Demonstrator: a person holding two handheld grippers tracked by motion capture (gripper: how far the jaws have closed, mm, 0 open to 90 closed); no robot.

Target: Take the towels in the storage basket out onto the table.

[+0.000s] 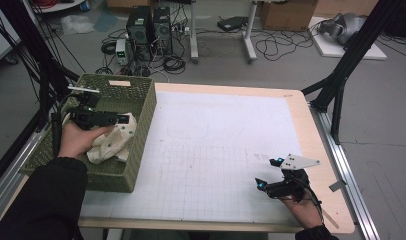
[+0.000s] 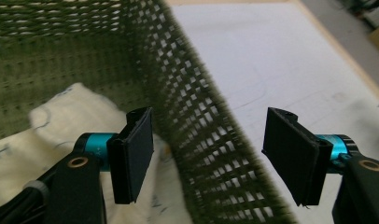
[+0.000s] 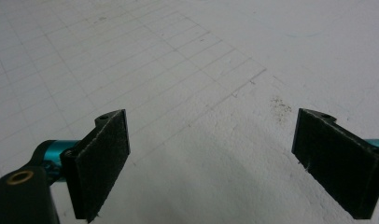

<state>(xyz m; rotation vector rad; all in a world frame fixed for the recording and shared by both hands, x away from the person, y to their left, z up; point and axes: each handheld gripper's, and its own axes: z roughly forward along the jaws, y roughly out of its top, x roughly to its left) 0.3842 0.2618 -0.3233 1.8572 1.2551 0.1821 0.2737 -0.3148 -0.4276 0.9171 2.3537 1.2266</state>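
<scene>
A green woven basket point(image 1: 141, 150) stands at the table's left edge with a cream cloth point(image 1: 113, 142) crumpled inside. My left gripper point(image 1: 122, 119) hovers over the basket near its right wall, open. In the left gripper view its jaws stand wide on either side of the basket's wall point(image 2: 85, 56): one is over the cloth point(image 2: 57, 116), the other over the white mat point(image 2: 271, 60). Nothing is pressed between them. My right gripper point(image 1: 266, 172) rests low at the mat's front right, open, over the bare gridded mat point(image 3: 201, 60).
The white grid mat point(image 1: 216, 140) covers most of the wooden table point(image 1: 311, 130). Black frame posts point(image 1: 341, 75) rise at the right rear. On the floor beyond the table are computer towers point(image 1: 148, 27), cables and a cardboard box point(image 1: 286, 15).
</scene>
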